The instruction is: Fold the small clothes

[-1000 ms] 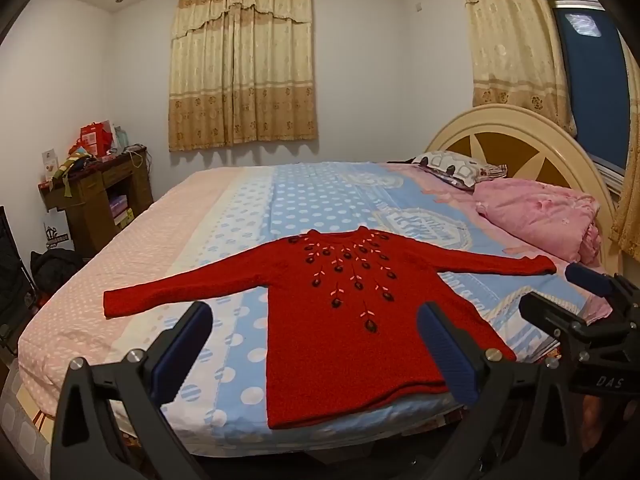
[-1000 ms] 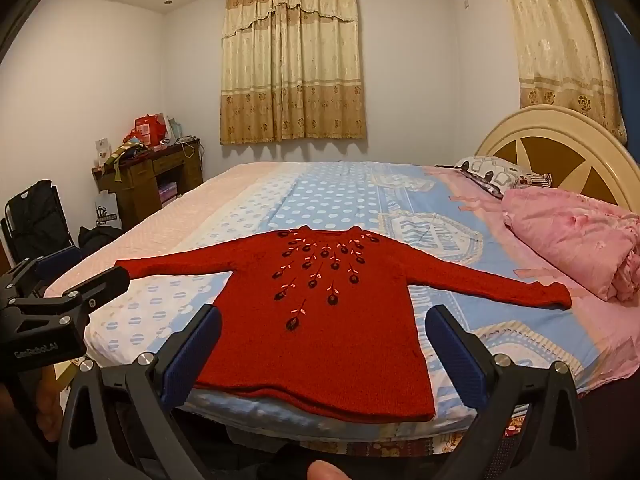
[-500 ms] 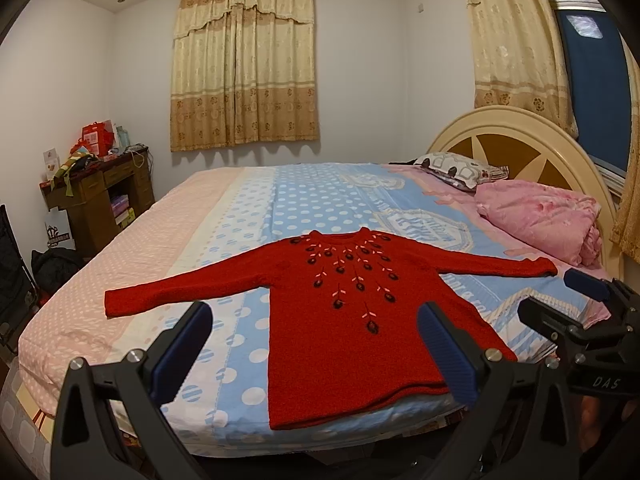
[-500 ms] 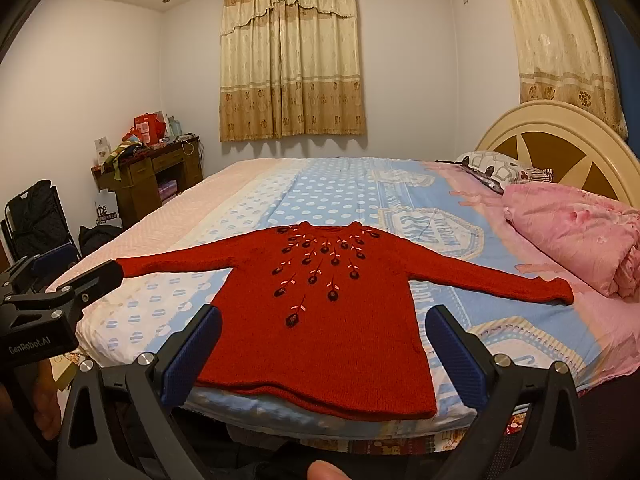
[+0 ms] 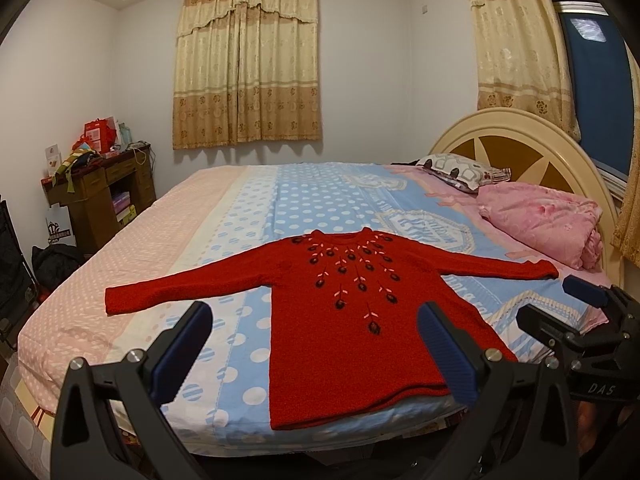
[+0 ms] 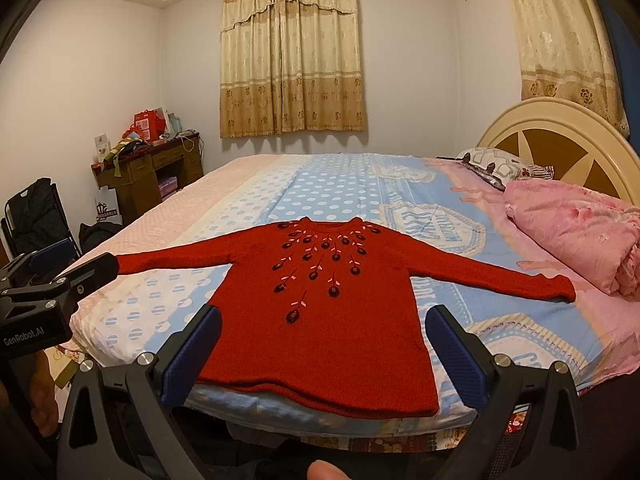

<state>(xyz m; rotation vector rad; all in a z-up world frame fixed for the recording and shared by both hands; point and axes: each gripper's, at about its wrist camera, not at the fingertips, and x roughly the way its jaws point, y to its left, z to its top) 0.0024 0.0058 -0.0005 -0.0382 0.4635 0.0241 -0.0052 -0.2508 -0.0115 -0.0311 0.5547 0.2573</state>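
A small red knit sweater [image 5: 340, 320] with dark embroidered flowers lies flat, front up, on the near part of the bed [image 5: 248, 216], both sleeves spread out and its hem at the bed's near edge. It also shows in the right wrist view [image 6: 320, 312]. My left gripper [image 5: 316, 320] is open and empty, held in front of the bed edge, short of the hem. My right gripper [image 6: 322, 324] is open and empty, also in front of the hem. Each gripper shows at the other view's side, the right gripper [image 5: 580, 316] and the left gripper [image 6: 60, 276].
A folded pink quilt [image 5: 540, 220] and a patterned pillow [image 5: 460, 170] lie by the round headboard [image 5: 520, 136] on the right. A cluttered wooden desk [image 5: 100, 184] stands at the left wall, with dark bags [image 5: 52, 260] on the floor.
Both grippers have shifted only slightly; the sweater sits a little higher in the right wrist view. The sweater has not moved.
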